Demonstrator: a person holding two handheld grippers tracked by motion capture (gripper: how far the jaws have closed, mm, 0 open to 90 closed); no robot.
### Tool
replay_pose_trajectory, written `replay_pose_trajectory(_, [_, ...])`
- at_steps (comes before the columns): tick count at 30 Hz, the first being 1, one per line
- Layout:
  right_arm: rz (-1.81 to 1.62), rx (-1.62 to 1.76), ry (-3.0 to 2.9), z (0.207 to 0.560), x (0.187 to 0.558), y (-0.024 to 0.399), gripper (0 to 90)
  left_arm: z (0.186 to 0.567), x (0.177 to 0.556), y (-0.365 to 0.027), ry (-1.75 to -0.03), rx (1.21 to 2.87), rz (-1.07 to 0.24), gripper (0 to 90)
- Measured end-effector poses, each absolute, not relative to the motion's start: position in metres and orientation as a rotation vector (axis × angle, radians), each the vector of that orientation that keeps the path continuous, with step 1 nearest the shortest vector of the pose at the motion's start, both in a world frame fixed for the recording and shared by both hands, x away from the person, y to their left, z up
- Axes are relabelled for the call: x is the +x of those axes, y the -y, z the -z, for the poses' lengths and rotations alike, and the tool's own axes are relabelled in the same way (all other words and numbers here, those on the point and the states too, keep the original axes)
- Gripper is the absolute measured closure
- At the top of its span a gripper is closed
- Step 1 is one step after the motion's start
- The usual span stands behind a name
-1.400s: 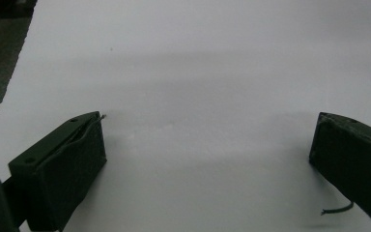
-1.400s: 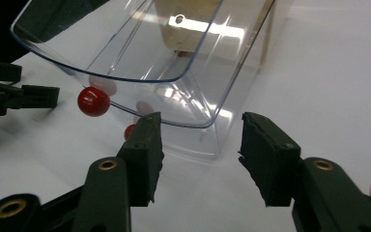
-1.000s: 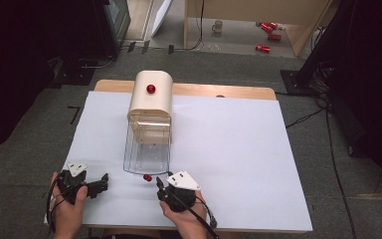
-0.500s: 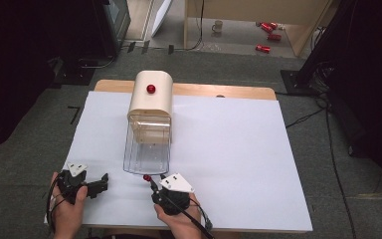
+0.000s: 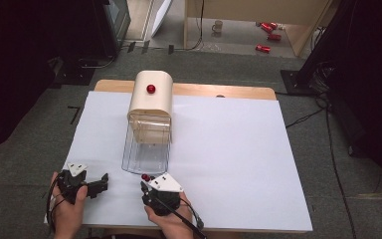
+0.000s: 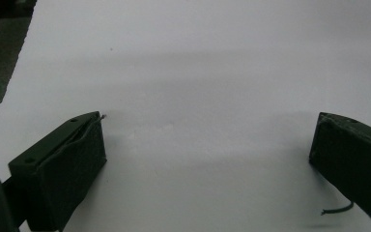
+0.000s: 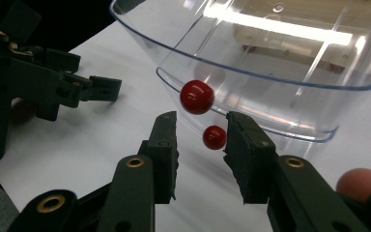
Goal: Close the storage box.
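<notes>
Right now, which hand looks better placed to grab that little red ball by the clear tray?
The right. Its tongs are open on either side of the small red ball at the clear tray lip. The left tongs sit open over bare white table, farther from the ball.

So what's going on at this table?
A person holds a two-jaw gripper in each hand. The right gripper points its open jaws at two small red balls beside a clear plastic bin attached to a cream box. The left gripper rests open on the white sheet.
</notes>
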State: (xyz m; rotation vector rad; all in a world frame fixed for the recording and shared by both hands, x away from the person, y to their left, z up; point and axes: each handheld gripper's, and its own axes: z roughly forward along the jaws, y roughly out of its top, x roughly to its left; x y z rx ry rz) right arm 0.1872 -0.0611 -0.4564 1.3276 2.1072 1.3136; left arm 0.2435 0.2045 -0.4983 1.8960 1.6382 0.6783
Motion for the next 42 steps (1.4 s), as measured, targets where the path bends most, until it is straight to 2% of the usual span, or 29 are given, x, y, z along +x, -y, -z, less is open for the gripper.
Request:
replay_pose_trajectory(5, [-1.319,1.344,-2.099,0.457,0.188,0.057,65.9,0.498,0.244,-0.205,-1.638,1.897,-0.678,0.0])
replay_pose_trajectory(12, [-1.315,1.348,-2.064,0.456,0.19,0.052,73.2,0.498,0.244,-0.205,-1.638,1.896,-0.678,0.0])
replay_pose_trajectory(17, [-1.311,1.349,-2.062,0.457,0.191,0.052,75.1,0.498,0.244,-0.205,-1.638,1.895,-0.678,0.0])
replay_pose_trajectory(27, [-1.314,1.331,-2.025,0.437,0.196,0.059,75.5,0.498,0.243,-0.205,-1.636,1.896,-0.68,0.0])
replay_pose_trajectory(42, [-1.31,1.323,-1.999,0.414,0.23,0.064,75.7,0.498,0.243,-0.205,-1.637,1.897,-0.678,0.0])
